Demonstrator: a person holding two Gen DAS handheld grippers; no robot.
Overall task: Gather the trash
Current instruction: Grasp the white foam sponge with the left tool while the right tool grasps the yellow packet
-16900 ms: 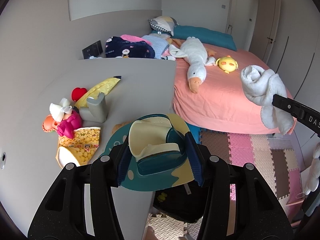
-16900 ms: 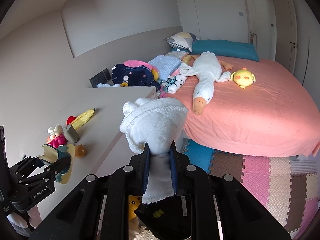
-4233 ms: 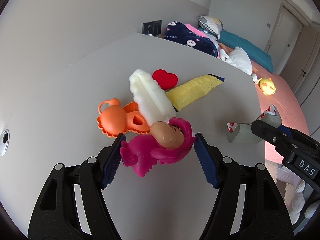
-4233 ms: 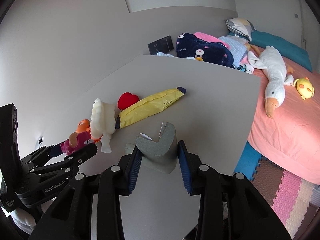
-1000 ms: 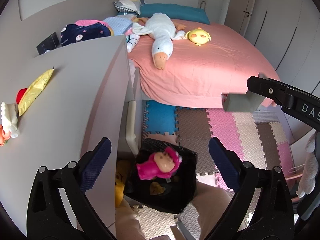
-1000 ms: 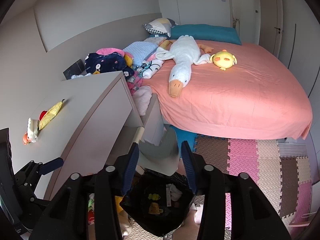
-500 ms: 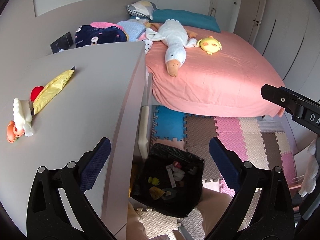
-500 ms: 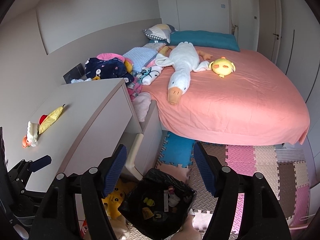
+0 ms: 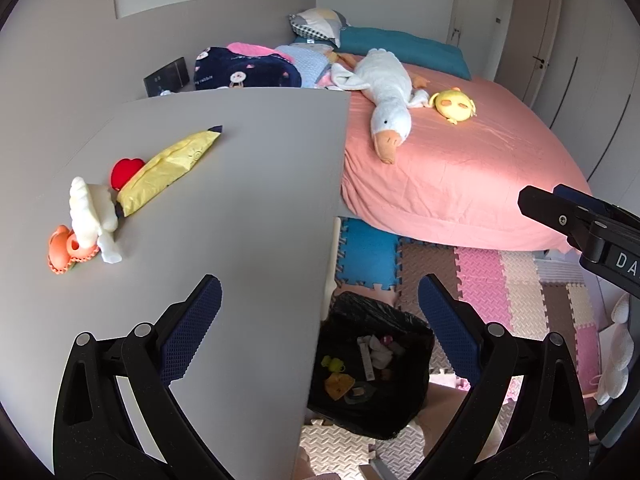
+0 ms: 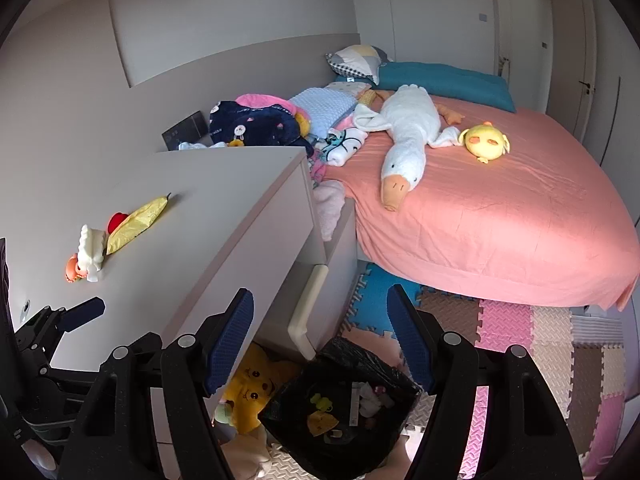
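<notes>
While both grippers, left (image 9: 318,312) and right (image 10: 320,316), are held with jaws spread and empty, the yellow wrapper (image 9: 170,164) is seen lying on the counter (image 9: 248,200), its long axis pointing diagonally toward the bed (image 9: 460,168).

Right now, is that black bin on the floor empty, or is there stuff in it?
Not empty. The black bin stands open, with a yellow piece and white scraps at its bottom.

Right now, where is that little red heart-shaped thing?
The small red heart lies on the grey desk top, far left in both views, touching the crinkled yellow wrapper, just beyond the white fluffy toy.
</notes>
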